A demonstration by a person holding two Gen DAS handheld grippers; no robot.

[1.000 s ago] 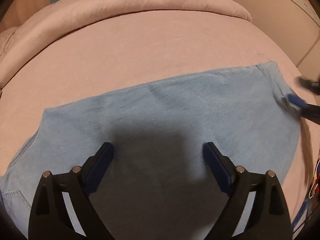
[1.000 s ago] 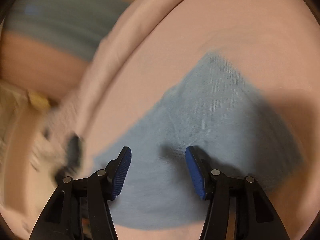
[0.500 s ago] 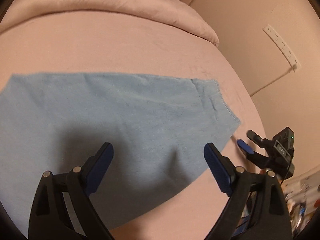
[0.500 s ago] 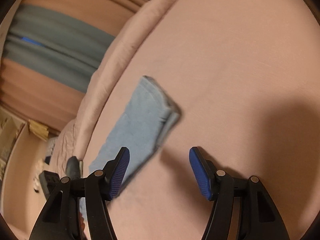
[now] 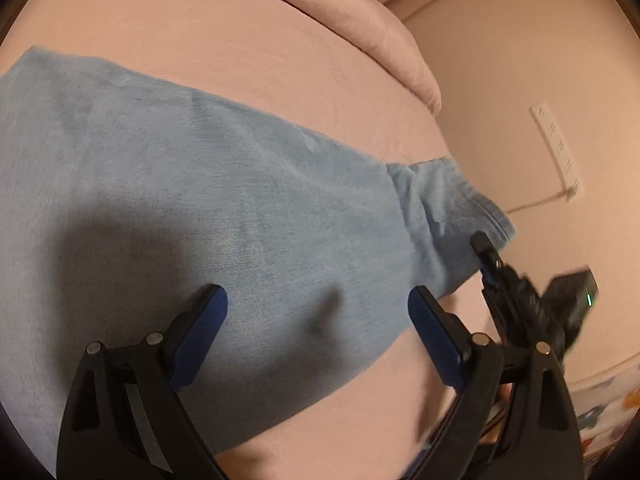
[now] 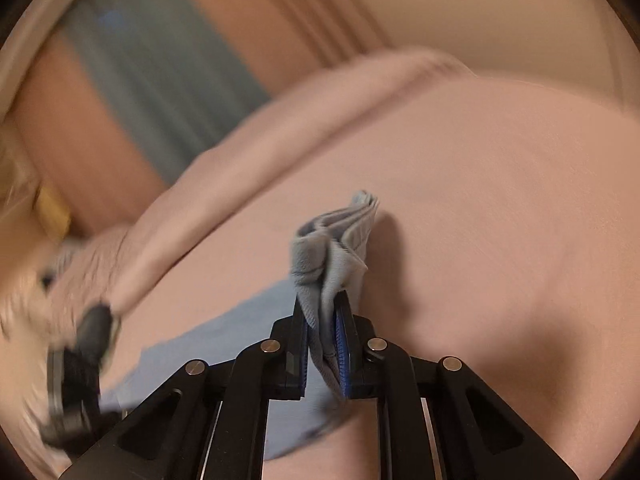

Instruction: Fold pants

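Light blue pants lie flat across a pink bed. My left gripper is open and empty, hovering just above the pants near their right end. My right gripper is shut on the pants' bunched hem, which sticks up between its blue pads. In the left wrist view the right gripper shows at the right, clamped on the pants' end. The rest of the pants trails to the lower left in the right wrist view.
A rolled pink duvet lies along the far side of the bed. A beige wall with a white power strip and its cable is on the right. Patterned fabric sits beyond the bed's right edge.
My right gripper has gone from open beside the pants' end to shut on the bunched hem. My left gripper stays open and has shifted along the pants toward that end.
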